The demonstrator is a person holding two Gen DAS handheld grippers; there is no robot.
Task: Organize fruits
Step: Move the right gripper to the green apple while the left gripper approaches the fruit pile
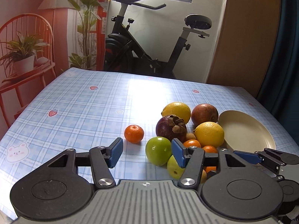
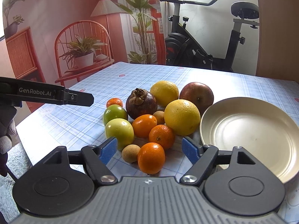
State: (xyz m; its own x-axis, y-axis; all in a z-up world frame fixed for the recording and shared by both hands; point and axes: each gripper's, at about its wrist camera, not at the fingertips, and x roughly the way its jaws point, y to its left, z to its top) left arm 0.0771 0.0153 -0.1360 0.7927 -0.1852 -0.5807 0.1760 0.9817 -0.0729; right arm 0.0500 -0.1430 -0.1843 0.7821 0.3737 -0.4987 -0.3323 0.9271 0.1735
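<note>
Beside the plate (image 2: 248, 130), clustered fruits (image 2: 149, 115) on checked tablecloth (image 2: 78, 119)

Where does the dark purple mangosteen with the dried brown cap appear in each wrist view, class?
Left wrist view: the mangosteen sits right of centre, beyond the right pad, in front of a lemon.
Right wrist view: the mangosteen sits near the centre, at the back of the pile.
Shared landmark: the cream plate, right of the fruit in both.
</note>
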